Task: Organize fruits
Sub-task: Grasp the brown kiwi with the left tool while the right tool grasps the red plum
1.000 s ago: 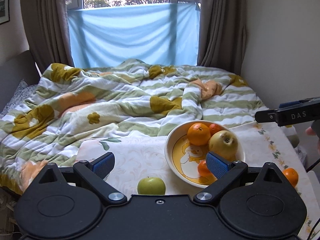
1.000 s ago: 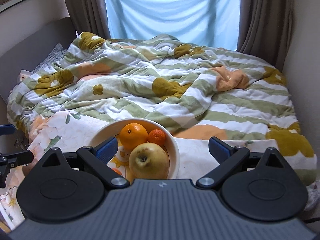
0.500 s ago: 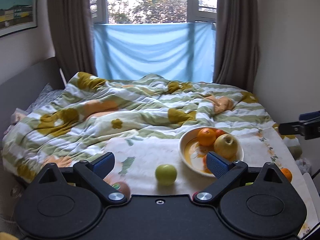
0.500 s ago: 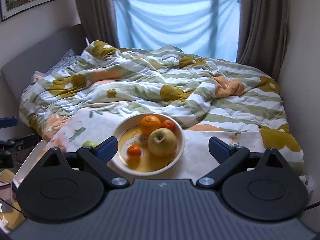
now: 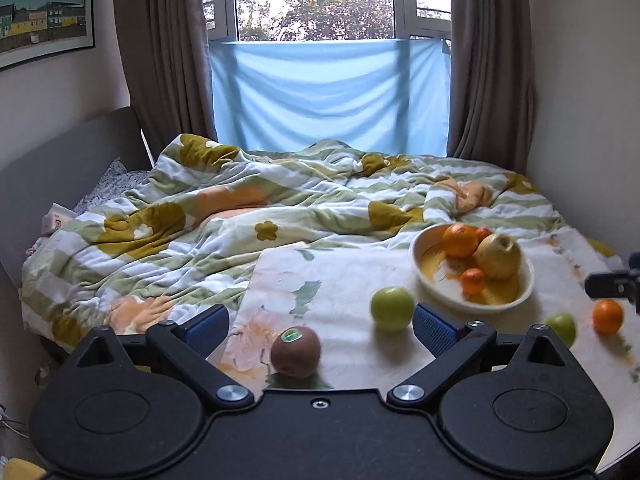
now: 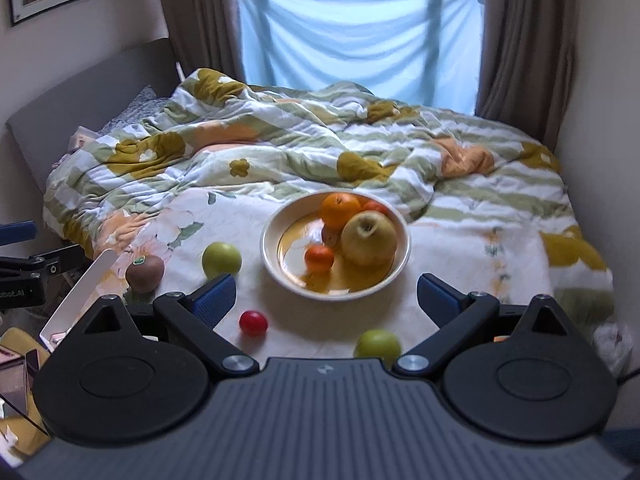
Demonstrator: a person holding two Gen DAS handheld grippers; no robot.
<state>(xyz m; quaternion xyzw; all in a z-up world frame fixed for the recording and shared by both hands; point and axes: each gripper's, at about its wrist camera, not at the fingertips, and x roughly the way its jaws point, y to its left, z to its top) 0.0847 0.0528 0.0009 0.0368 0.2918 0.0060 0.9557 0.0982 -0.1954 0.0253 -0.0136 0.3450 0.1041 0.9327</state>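
Partly, the right tongs (image 6: pixel 326 294) hide one green apple (image 6: pixel 377 343).

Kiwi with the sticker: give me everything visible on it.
The kiwi is a brown, matte, fuzzy-looking oval with a green sticker on its upper side. It rests on the floral cloth, left of a green apple and apart from it, outside the bowl. It looks whole. Neither gripper touches it; the open left gripper frames it in its own view.
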